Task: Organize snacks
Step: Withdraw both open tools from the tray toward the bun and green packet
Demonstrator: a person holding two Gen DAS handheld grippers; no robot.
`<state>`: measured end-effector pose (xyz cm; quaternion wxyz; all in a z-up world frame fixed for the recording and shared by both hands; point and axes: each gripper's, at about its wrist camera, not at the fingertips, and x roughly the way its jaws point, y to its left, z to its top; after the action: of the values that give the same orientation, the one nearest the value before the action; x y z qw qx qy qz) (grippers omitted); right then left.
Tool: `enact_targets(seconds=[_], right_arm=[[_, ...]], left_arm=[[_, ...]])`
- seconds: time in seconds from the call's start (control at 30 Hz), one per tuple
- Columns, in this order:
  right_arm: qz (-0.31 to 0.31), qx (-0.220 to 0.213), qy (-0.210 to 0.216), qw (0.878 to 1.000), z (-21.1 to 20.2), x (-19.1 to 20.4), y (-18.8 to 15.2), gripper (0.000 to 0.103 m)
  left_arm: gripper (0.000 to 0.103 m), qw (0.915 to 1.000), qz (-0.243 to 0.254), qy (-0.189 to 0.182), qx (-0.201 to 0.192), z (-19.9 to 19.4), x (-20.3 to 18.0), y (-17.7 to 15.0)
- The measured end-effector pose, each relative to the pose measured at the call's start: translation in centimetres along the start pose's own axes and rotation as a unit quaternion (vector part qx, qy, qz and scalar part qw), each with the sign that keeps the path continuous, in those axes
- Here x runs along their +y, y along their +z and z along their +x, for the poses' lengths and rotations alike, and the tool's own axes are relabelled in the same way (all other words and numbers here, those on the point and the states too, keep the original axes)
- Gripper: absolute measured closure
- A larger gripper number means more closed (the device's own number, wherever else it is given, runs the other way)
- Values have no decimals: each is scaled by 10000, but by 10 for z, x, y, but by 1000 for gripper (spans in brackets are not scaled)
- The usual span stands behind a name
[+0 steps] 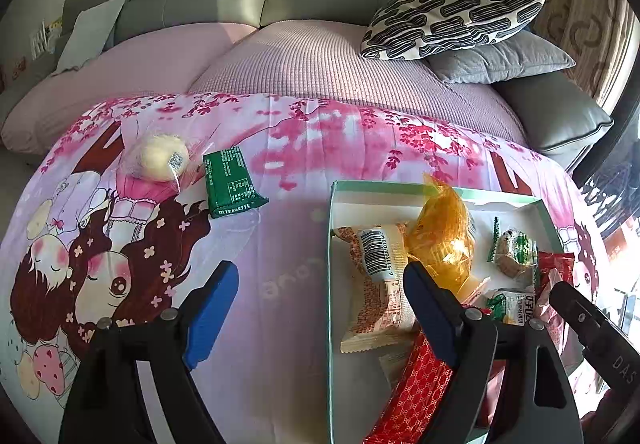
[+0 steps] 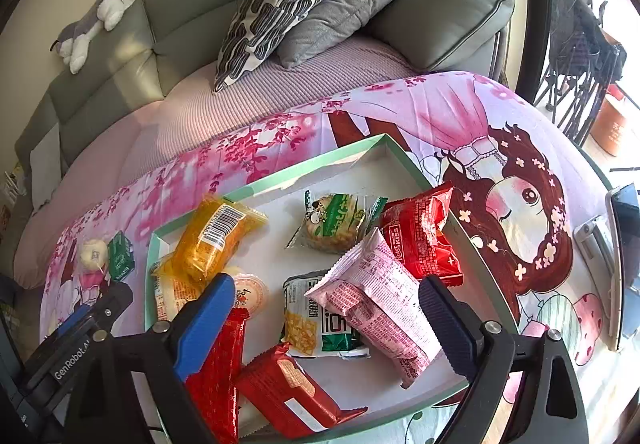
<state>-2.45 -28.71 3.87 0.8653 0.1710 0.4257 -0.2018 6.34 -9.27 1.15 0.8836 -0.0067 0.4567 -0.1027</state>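
left gripper (image 1: 320,284): fingers spread wide, holding nothing, over the pink cartoon-print cloth on the bench (image 1: 256,324) | right gripper (image 2: 328,308): fingers wide, empty, above a pink foil snack pack (image 2: 372,300) | shallow mint-rimmed white box (image 2: 280,173): holds most snacks | outside it: green foil packet (image 1: 230,181), pale round bun in clear wrap (image 1: 160,157), apparently touching.

Eleven wrapped snacks, one box, one cloth.

Nine snacks lie in the single shallow mint-green cardboard box (image 2: 280,179): three red foil packets (image 2: 420,240), two green-and-white wrappers (image 2: 336,224), one orange translucent packet (image 2: 218,240), one pink printed packet (image 2: 376,300), one beige printed packet (image 1: 376,284) and one small clear round jelly cup (image 2: 250,292). Two lie outside it on the pink cartoon-print cloth (image 2: 440,103): one pale round bun in clear film (image 1: 162,157) and one dark green flat packet (image 1: 230,179).
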Motion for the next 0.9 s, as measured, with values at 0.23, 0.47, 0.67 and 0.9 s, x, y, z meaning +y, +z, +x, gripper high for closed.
enact_targets(seconds=[0.23, 0.47, 0.67, 0.9], right_arm=[[-25, -10, -45, 10000, 2, -1, -1, 0], [-165, -35, -166, 9997, 2, 5, -2, 0], [-219, -106, -163, 9996, 0, 9, -1, 0], [-378, -360, -33, 9986, -11, 27, -1, 0]], left_arm=[[6, 9998, 36, 152, -82, 0, 0, 0], [3, 9990, 229, 282, -261, -2, -3, 0], [3, 9987, 210, 328, -341, -6, 2, 2], [3, 9975, 117, 544, -431, -13, 17, 6]])
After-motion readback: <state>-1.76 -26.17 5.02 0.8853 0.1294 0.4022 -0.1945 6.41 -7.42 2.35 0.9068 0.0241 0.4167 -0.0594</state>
